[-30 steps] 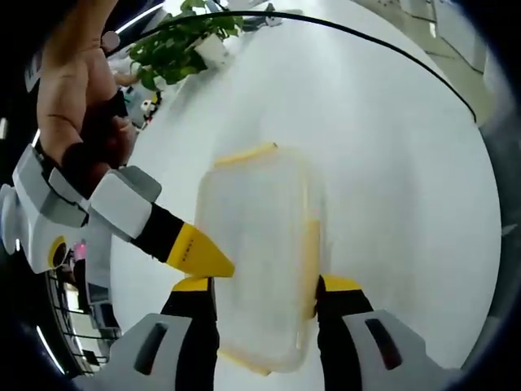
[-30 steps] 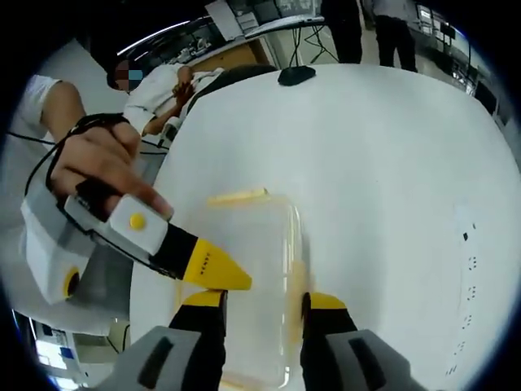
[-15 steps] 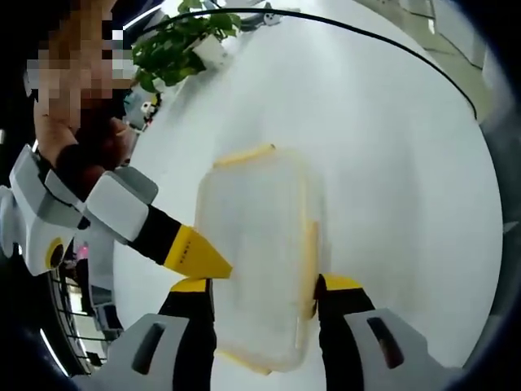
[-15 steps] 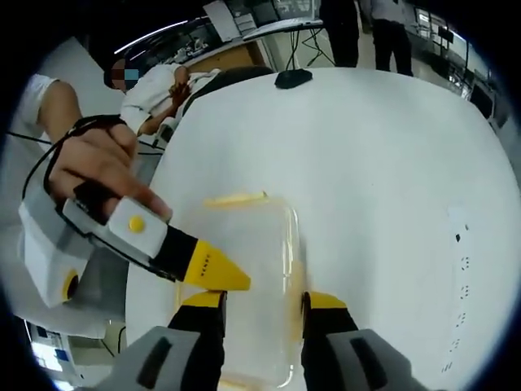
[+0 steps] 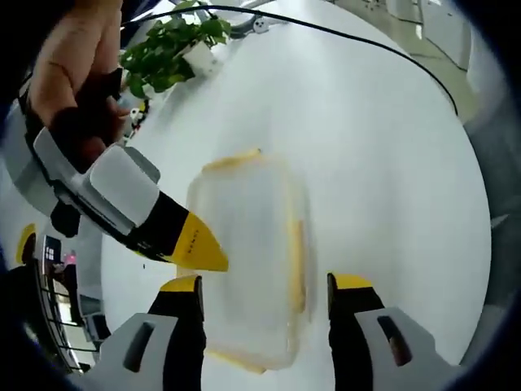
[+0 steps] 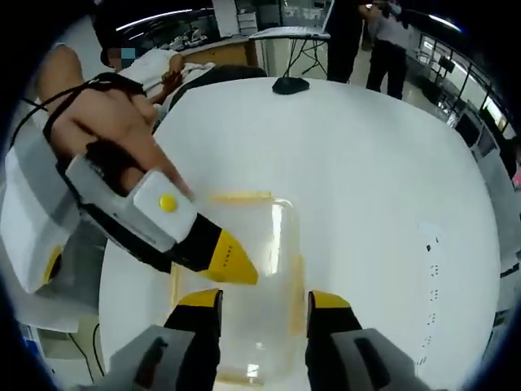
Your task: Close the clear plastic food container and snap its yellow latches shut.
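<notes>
The clear plastic container (image 5: 244,252) lies on the white table (image 5: 383,179) with its lid on. One yellow latch (image 5: 232,159) runs along its far end and another (image 5: 297,265) along its right side. My left gripper (image 5: 266,285) is open, one jaw on each side of the box. In the left gripper view my right gripper (image 5: 199,248), held by a hand, points at the box's left edge. In the right gripper view the container (image 6: 252,277) sits between the parted jaws of my right gripper (image 6: 262,300). My left gripper (image 6: 232,262) reaches over its left part there.
A potted green plant (image 5: 167,49) and a black cable (image 5: 366,45) lie at the table's far edge. A small black object (image 6: 289,83) rests on the far side. People stand beyond it (image 6: 383,41), and a person's sleeve (image 6: 163,77) shows at the back left.
My left gripper's jaws have spread slightly wider around the box. Both cameras have shifted, and the other gripper looks larger and nearer in each view. The container has stayed put.
</notes>
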A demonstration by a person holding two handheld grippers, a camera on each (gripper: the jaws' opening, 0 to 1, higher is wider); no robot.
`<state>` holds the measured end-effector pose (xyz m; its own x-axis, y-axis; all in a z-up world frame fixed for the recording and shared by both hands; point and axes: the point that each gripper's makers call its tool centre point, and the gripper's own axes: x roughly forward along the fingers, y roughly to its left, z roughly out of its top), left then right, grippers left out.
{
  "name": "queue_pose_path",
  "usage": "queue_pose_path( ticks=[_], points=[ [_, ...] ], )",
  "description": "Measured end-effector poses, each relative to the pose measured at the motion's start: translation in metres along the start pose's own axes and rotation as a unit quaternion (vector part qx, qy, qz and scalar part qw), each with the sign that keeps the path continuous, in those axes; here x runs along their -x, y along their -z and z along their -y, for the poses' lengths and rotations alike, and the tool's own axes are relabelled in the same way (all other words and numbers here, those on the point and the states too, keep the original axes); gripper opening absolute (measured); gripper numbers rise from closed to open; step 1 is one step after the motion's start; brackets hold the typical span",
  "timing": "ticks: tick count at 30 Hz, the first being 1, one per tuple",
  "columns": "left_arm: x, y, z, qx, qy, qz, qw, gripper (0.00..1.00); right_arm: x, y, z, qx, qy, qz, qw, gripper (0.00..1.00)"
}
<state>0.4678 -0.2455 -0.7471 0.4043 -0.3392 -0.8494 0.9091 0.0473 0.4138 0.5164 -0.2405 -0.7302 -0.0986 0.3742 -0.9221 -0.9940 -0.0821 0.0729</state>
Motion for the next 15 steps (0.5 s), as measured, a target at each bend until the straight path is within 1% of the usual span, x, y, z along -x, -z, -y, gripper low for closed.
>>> queue_pose_path(
  ticks=[2, 4, 7, 10, 12, 13, 15],
  points=[
    [0.001, 0.000, 0.000, 0.004, 0.008, 0.002, 1.0000, 0.59, 0.001, 0.003, -0.002, 0.005, 0.004, -0.004, 1.0000, 0.40],
    [0.001, 0.001, 0.001, -0.004, 0.017, 0.000, 0.9999, 0.60, 0.003, 0.005, -0.003, 0.009, 0.013, -0.003, 0.9999, 0.40],
    [0.001, 0.000, 0.001, -0.001, 0.024, -0.002, 0.9997, 0.61, 0.005, 0.007, -0.006, -0.006, 0.017, 0.005, 0.9998, 0.42],
    [0.002, -0.001, 0.002, 0.007, 0.035, 0.001, 0.9994, 0.62, 0.005, 0.012, -0.011, -0.007, 0.021, 0.006, 0.9997, 0.43],
    [0.003, -0.002, 0.006, 0.013, 0.051, 0.002, 0.9986, 0.65, 0.007, 0.013, -0.013, -0.011, 0.026, 0.010, 0.9995, 0.45],
    [0.003, -0.002, 0.006, 0.011, 0.055, 0.002, 0.9984, 0.67, 0.007, 0.013, -0.013, -0.017, 0.028, 0.012, 0.9994, 0.45],
    [0.004, -0.002, 0.005, 0.008, 0.058, -0.001, 0.9983, 0.66, 0.009, 0.016, -0.016, -0.021, 0.029, 0.013, 0.9993, 0.44]
  ],
)
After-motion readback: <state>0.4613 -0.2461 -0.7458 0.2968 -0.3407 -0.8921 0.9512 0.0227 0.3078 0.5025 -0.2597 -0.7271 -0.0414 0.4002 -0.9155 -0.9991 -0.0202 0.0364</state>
